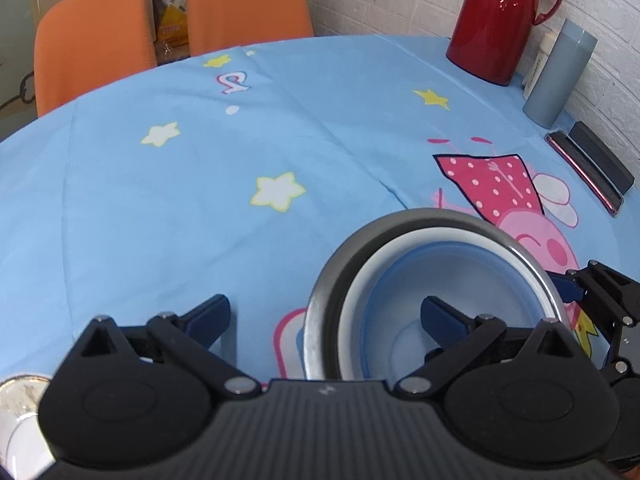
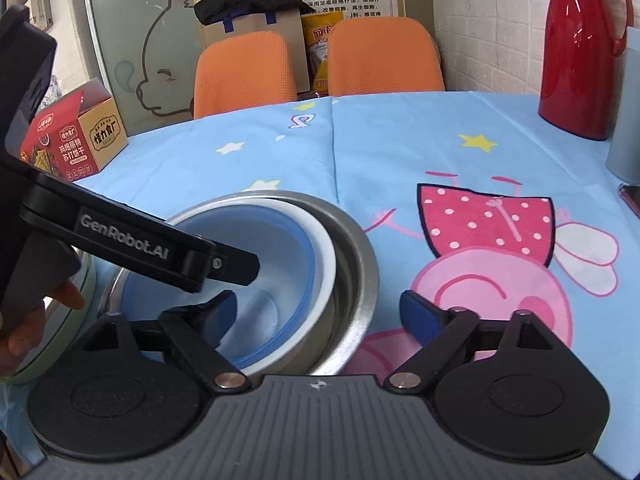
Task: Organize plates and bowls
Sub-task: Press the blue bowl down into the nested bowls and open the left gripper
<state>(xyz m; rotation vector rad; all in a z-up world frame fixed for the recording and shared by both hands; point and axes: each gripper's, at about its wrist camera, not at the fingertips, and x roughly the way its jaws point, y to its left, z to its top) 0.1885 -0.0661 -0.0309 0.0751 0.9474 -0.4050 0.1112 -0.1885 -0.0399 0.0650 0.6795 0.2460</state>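
Three bowls sit nested near the front of the bench (image 1: 160,184), which is covered in a light blue cartoon cloth: a steel bowl (image 1: 320,304) outermost, a white bowl (image 1: 444,235) inside it, and a blue bowl (image 1: 460,272) innermost. Nesting them this way likely gathers the bowls into one compact stack, which suits the tidying task.

Left tongs (image 1: 324,312) are spread wide, straddling the near-left rim of the stack: one finger hangs over bare cloth, the other reaches down inside the blue bowl. Nothing is pinched. Right tongs (image 2: 320,312) are also spread and empty, straddling the opposite side, with one finger inside the blue bowl and the other over the cloth. Both seem placed either to steady the stack or to grip its walls.

A patterned plate (image 1: 16,412) shows only as a sliver at the bench's near-left edge, beside the left tongs. In the right wrist view a pale green rim, perhaps another plate, lies just left of the bowls, partly hidden by a hand.

Open cloth stretches beyond the stack toward two orange chairs (image 2: 316,64). Along the right edge stand a red thermos (image 1: 500,20) and a grey tumbler (image 1: 560,76), well apart from the bowls. A snack box (image 2: 76,140) sits at the far left edge.
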